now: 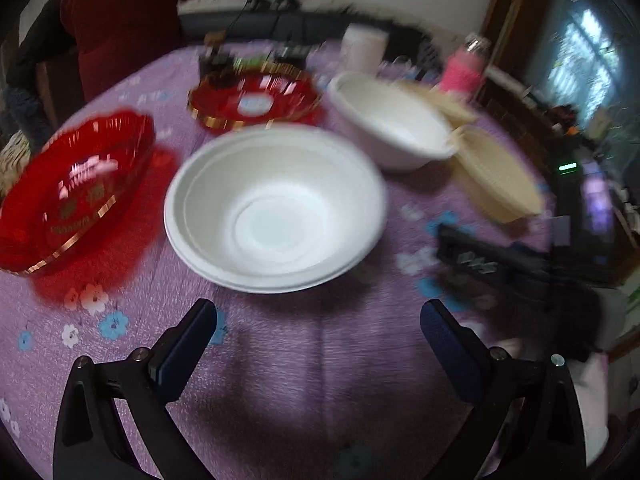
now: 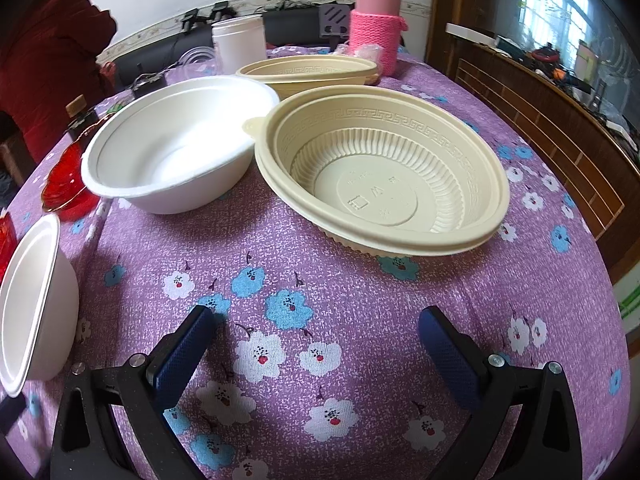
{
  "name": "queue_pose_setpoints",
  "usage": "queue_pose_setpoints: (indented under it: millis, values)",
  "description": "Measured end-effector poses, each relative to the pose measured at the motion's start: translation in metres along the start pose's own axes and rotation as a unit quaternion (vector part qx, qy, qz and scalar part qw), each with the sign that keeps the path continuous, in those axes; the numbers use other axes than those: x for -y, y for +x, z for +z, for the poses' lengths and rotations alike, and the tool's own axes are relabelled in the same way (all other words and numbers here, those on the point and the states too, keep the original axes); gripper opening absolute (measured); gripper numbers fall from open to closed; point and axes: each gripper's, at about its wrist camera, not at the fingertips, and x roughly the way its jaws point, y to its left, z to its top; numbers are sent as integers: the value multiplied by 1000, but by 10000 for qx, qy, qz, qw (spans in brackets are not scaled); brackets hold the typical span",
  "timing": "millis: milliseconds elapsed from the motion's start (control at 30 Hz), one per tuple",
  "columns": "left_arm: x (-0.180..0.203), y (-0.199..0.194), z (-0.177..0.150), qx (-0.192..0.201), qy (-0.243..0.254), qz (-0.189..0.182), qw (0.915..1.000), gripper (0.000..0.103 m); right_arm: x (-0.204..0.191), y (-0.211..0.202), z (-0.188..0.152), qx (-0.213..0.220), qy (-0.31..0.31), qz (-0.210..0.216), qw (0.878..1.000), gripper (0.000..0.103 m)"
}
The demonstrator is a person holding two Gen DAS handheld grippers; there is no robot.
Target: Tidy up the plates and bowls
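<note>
In the blurred left wrist view, a stack of white bowls (image 1: 276,208) sits just ahead of my open, empty left gripper (image 1: 318,318). A red plate (image 1: 76,188) lies at left, a second red plate (image 1: 256,98) farther back, another white bowl (image 1: 394,122) and a beige bowl (image 1: 496,172) at right. In the right wrist view, my right gripper (image 2: 316,320) is open and empty above the cloth. A beige bowl stack (image 2: 384,176) sits ahead right, a white bowl (image 2: 180,144) ahead left, another beige bowl (image 2: 308,72) behind, and a white bowl (image 2: 36,304) at far left.
The table has a purple floral cloth (image 2: 280,288). A pink-sleeved flask (image 2: 376,20) and a white jar (image 2: 240,42) stand at the back. A person in red (image 2: 44,60) stands at the far left. A wooden chair (image 2: 560,152) is at right.
</note>
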Motion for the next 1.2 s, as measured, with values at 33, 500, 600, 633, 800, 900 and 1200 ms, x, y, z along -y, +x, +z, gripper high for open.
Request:
queue_pose_setpoints:
  millis: [33,500,600,633,800,900,1200]
  values:
    - [5,-16,-1,290,121,-110,9994,102,1,0,0,-5,-25,25,10000,102]
    - [-13,-196,6,1725,166,-1324,9759,102,-1,-4,-6,-96,-207,101,9997,102]
    - [-32,-232,10,1924,18,-1540,9692,102,1,-11,-15,-99,-207,68,9997,102]
    - [-36,-246,10,2066,29,-1574,9657,102,2,-16,-19,-71,-208,-12,9998,102]
    - [-43,-305,6,2928,159,-1509,9441,102,2,-66,-41,527,-455,-477,9964,97]
    - [-41,-326,18,3160,199,-1444,9375,102,1,-123,-40,1123,-425,-431,9918,94]
    - [-33,-385,86,3631,37,-1296,9227,102,-29,-316,-46,3646,-920,-132,9265,103]
